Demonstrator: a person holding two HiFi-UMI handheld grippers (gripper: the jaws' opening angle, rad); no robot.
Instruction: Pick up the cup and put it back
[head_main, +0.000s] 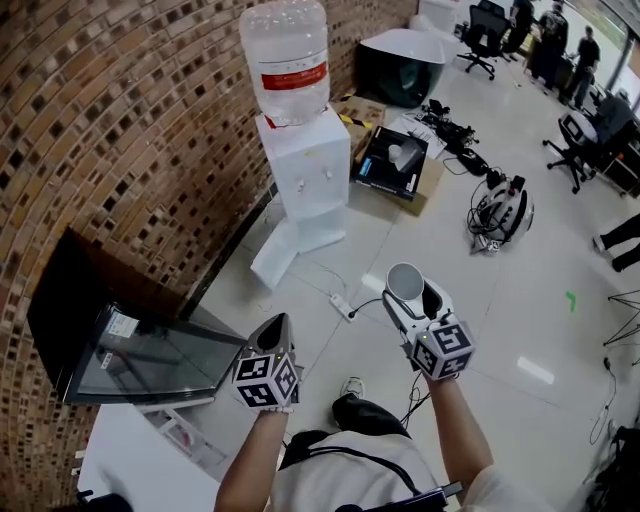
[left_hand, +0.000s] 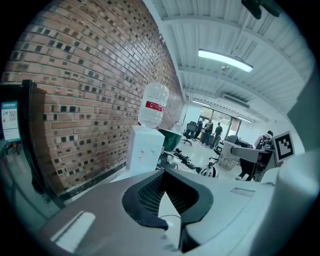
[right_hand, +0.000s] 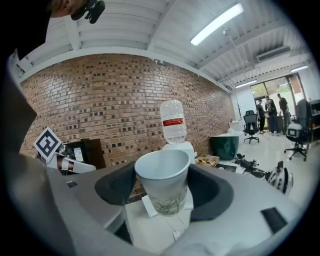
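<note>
We find the cup (right_hand: 163, 182) upright between the jaws of the right gripper (head_main: 412, 297), its open mouth facing up and its rim a little above the pads, clear of the floor (head_main: 480, 300). The jaws stand fairly wide, and both pads press on the cup's sides, so this gripper holds it. The left gripper (head_main: 279, 328), beside the right one and apart from the cup, has its jaws together at the tips, with nothing between them. A water dispenser (head_main: 305, 165) stands ahead of both.
</note>
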